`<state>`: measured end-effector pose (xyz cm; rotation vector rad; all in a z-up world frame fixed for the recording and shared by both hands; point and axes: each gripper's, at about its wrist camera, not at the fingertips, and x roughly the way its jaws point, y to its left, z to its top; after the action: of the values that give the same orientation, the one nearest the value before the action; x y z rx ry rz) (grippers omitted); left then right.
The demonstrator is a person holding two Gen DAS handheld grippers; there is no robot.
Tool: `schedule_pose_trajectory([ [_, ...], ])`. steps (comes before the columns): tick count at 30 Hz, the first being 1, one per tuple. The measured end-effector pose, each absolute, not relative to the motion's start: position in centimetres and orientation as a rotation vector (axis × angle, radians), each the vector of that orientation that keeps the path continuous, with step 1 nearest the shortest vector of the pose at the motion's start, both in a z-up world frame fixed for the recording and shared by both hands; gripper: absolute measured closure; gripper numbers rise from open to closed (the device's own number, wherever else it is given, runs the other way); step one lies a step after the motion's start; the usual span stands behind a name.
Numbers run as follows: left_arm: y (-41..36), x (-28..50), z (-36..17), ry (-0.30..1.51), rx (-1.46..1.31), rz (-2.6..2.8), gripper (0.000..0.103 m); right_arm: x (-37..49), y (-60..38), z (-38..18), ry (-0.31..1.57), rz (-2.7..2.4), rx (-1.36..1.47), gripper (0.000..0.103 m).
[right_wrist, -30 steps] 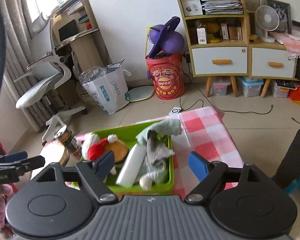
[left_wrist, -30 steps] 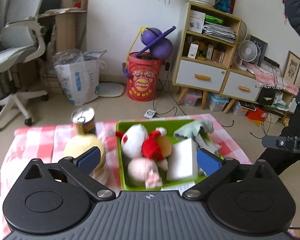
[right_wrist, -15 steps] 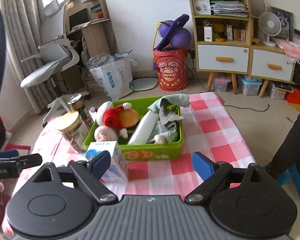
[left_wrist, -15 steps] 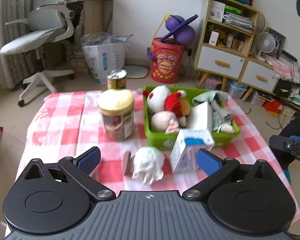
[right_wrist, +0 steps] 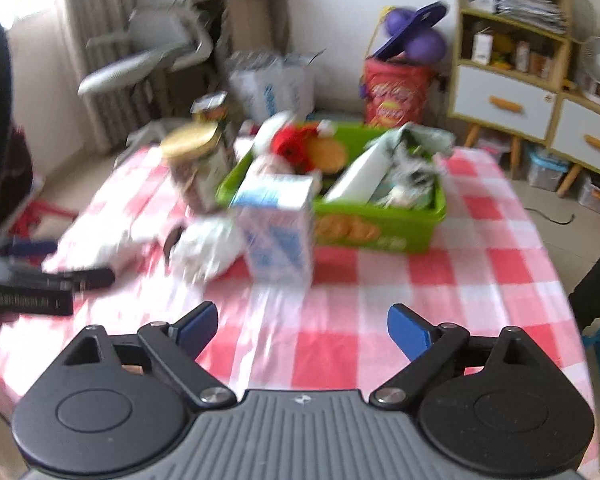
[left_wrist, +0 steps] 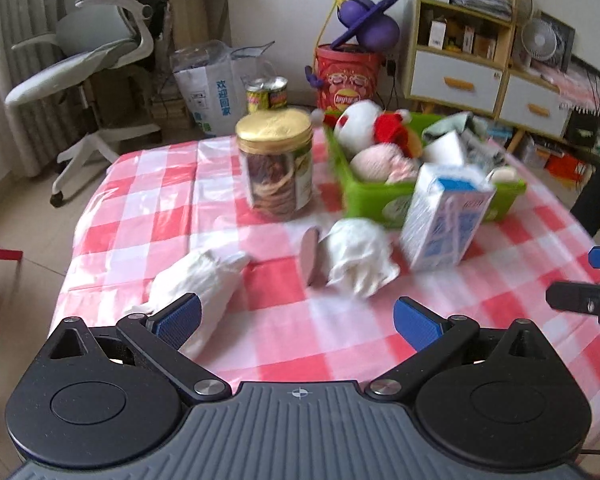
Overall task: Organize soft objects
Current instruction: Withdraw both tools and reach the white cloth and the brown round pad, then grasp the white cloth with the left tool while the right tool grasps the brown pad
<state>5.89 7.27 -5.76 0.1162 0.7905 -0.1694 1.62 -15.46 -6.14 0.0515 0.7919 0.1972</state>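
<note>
The left gripper (left_wrist: 296, 316), jaws wide and empty, is nearest the white plush (left_wrist: 198, 280) beside its left pad; right gripper (right_wrist: 302, 328), jaws opening, holds nothing.

Glossy plastic checked tablecloth (left_wrist: 284, 320), fluffy white toys (left_wrist: 360, 256)

Office chair (left_wrist: 88, 56), shelving (left_wrist: 460, 36) (white wall behind)
</note>
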Motion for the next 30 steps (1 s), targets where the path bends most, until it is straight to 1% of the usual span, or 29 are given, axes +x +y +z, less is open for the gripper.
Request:
schedule_pose_trajectory([
  [8,11.6,6.2,-9.3,0.784,0.181,-0.129,0.005,1.0,-10.4,-9.9,0.843,0.334,-0.097,0.033],
  [11,13.4,6.7,-10.0,0.799,0.135,-0.11,0.005,1.0,-8.6,-11.0,0.861,0.383,-0.115,0.033],
  [14,14.6,7.2,-10.4,0.776,0.086,-0.112,0.005,0.7,-6.9,-11.9,0.866,0.438,-0.132,0.033],
  [18,15.2,8.1,-11.3,0.748,0.068,-0.096,0.005,0.5,-5.5,-13.0,0.847,0.508,-0.118,0.033],
  [21,15.2,8.9,-11.9,0.732,0.05,-0.092,0.006,0.4,-4.2,-14.1,0.85,0.526,-0.161,0.033],
  [24,14.8,9.6,-12.2,0.724,0.046,-0.089,0.009,0.4,-3.4,-15.1,0.856,0.531,-0.212,0.033],
  [26,14.5,10.0,-12.4,0.728,0.037,-0.083,0.016,0.4,-3.2,-15.3,0.832,0.526,-0.237,0.033],
  [30,14.1,10.7,-12.9,0.731,0.04,-0.069,0.023,1.1,-3.4,-15.5,0.824,0.5,-0.205,0.033],
])
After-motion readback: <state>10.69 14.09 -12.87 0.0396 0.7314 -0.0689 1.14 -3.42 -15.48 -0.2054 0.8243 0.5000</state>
